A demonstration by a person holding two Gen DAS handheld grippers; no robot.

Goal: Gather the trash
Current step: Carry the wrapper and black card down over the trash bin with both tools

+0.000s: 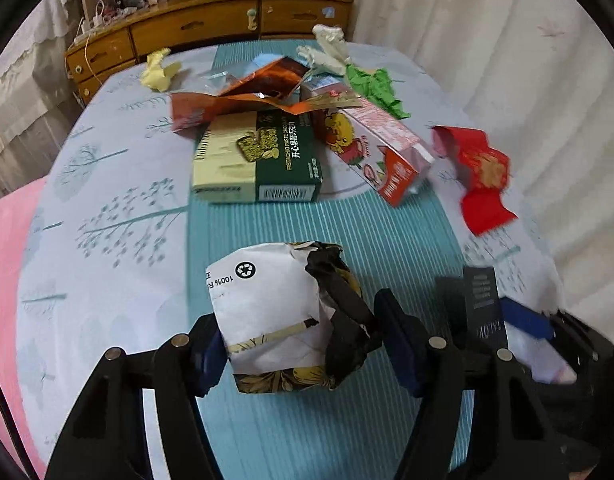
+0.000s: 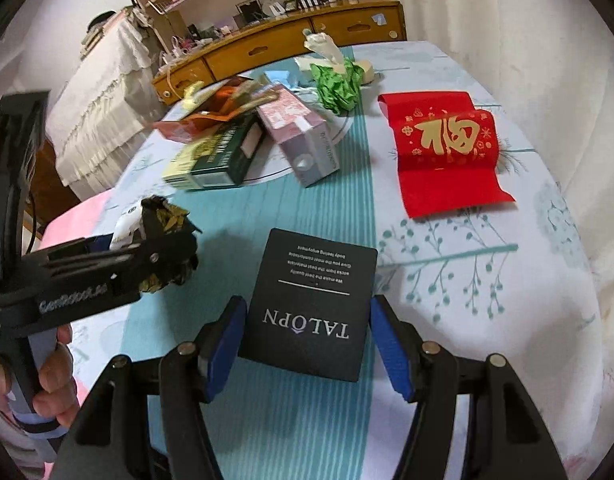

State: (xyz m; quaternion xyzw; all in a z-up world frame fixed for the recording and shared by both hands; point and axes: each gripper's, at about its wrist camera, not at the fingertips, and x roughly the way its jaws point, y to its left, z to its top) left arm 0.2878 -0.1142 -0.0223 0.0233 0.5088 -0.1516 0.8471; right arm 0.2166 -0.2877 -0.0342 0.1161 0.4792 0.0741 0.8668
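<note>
A crumpled white and black paper bag [image 1: 275, 312] sits between the blue pads of my left gripper [image 1: 299, 314], which is shut on it just above the teal strip of the tablecloth. From the right wrist view the same left gripper [image 2: 147, 256] shows side-on with the wad [image 2: 167, 216] in its fingers. My right gripper [image 2: 309, 304] is shut on a black card printed TALOPN [image 2: 311, 300], both pads against its side edges. In the left wrist view that card [image 1: 483, 308] stands on edge at the lower right.
More trash lies further back: a green and cream chocolate box [image 1: 259, 160], a pink carton [image 1: 375, 148], an orange foil wrapper [image 1: 247, 96], and red gold-printed paper [image 2: 447, 148]. Green [image 1: 375, 88], white [image 1: 327, 48] and yellow [image 1: 159, 72] crumpled papers lie beyond. A wooden dresser [image 1: 195, 28] stands behind the table, curtains to the right.
</note>
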